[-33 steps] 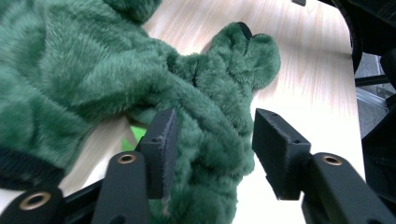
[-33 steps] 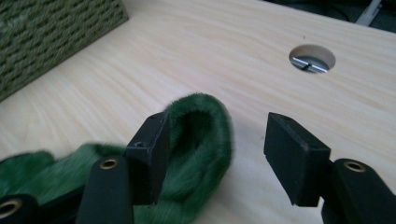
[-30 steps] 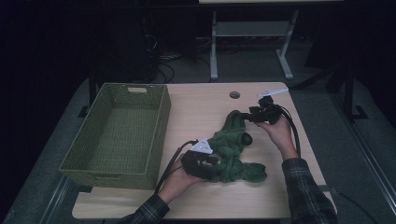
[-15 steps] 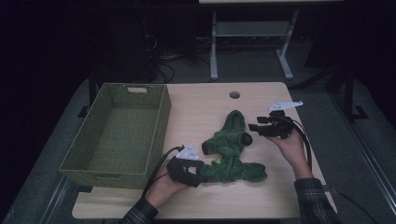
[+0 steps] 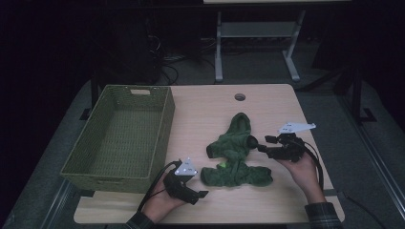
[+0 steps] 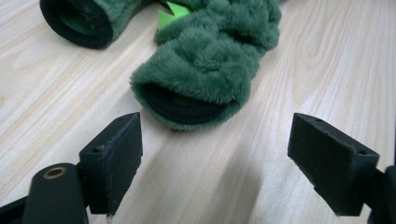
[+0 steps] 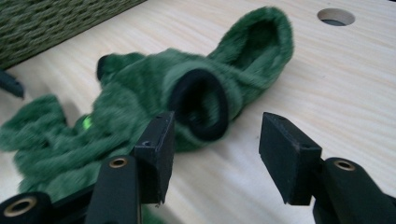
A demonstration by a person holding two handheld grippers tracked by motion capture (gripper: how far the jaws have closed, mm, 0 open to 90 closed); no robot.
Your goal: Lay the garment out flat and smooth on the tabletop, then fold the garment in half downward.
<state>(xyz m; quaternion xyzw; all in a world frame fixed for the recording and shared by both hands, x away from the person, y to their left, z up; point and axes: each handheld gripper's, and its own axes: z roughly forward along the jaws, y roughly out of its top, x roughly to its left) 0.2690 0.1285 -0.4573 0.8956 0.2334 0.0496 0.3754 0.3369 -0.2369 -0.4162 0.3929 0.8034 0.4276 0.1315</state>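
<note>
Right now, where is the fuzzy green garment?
In the high view, the fuzzy green garment lies on the wooden table, right of the woven green basket, between the left gripper and right gripper.

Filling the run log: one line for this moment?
left claw: open, just opened | right claw: open | green fleece garment: flat on table, unheld

Each hand-held gripper, the left gripper [image 5: 197,194] and the right gripper [image 5: 261,148], is built in black, topped by a grey three-cornered plate and trailed by a black cable. Blocky black jaws with small screw holes and brass-ringed pivots are seen. A plaid sleeve [image 5: 321,215] is worn.
</note>
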